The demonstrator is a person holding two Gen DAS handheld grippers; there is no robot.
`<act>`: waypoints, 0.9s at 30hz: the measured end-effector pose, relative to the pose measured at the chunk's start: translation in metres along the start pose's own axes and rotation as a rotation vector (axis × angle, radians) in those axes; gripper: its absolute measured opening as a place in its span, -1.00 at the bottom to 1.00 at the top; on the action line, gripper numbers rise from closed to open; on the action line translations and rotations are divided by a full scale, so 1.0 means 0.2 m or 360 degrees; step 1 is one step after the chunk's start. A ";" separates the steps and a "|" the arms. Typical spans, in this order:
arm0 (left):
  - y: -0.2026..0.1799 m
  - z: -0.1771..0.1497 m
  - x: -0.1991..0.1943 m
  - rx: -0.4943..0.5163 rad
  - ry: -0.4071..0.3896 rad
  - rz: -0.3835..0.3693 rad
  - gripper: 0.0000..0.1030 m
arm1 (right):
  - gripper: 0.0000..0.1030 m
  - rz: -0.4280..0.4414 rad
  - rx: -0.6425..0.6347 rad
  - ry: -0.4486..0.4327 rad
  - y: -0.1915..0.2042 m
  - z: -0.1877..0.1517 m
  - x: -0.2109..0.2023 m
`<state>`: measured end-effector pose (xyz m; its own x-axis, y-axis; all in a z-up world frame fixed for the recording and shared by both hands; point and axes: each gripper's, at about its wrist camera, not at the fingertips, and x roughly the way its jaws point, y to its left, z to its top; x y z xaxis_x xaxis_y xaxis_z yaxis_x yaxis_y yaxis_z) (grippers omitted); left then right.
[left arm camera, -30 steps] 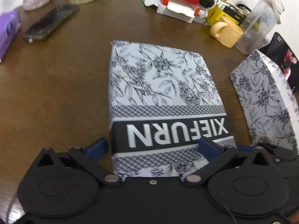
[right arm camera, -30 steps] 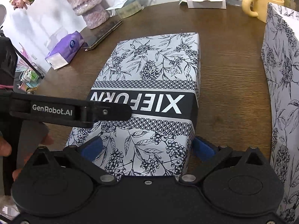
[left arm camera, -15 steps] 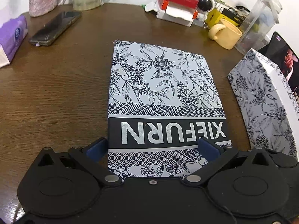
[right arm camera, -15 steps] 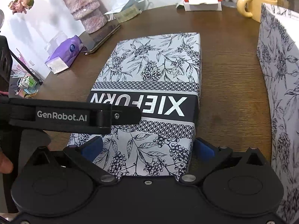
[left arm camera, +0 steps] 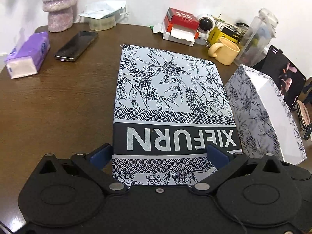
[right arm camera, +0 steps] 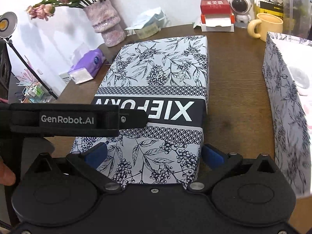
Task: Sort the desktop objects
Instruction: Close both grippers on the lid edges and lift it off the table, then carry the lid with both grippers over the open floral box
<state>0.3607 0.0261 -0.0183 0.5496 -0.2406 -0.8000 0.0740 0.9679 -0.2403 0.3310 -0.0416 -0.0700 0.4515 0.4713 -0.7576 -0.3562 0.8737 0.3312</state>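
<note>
Cardboard floral box lid point(left arm camera: 171, 101) lies flat mid-table point(left arm camera: 58, 101), probably light, stiff, smooth; grab the long side edges. Left gripper point(left arm camera: 159, 154) and right gripper point(right arm camera: 154, 154) both spread, straddling its near end. Open box base point(left arm camera: 263, 113) just right.

Two floral boxes point(left arm camera: 171, 89) point(left arm camera: 259, 113), one mug point(left arm camera: 227, 52), one phone point(left arm camera: 77, 45), one tissue pack point(left arm camera: 28, 55), one vase point(right arm camera: 106, 22).

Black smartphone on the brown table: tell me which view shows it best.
The left wrist view: the black smartphone lies fully visible beside the purple tissue pack. In the right wrist view I cannot make it out.
</note>
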 end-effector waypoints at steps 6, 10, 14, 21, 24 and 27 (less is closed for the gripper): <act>0.06 -0.11 -0.15 -0.0070 -0.0019 0.0029 1.00 | 1.00 0.0024 -0.0042 0.0007 0.07 -0.08 -0.12; 0.08 -0.21 -0.25 -0.0104 -0.0047 0.0065 1.00 | 1.00 0.0059 -0.0097 0.0023 0.10 -0.14 -0.19; 0.10 -0.33 -0.35 -0.0157 -0.0071 0.0122 1.00 | 1.00 0.0111 -0.0149 0.0035 0.11 -0.23 -0.27; 0.04 -0.61 -0.56 -0.0235 -0.0152 0.0223 1.00 | 1.00 0.0187 -0.0238 0.0024 0.04 -0.44 -0.49; -0.01 -0.74 -0.65 -0.0250 -0.0194 0.0244 1.00 | 1.00 0.0193 -0.0278 0.0003 -0.01 -0.54 -0.61; -0.06 -0.87 -0.73 -0.0277 -0.0226 0.0262 1.00 | 1.00 0.0198 -0.0307 -0.0009 -0.02 -0.64 -0.73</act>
<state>0.1343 0.0361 0.0061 0.6546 -0.0568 -0.7539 -0.1630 0.9631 -0.2141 0.1611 -0.1300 -0.0328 0.3987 0.5749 -0.7145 -0.5591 0.7700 0.3075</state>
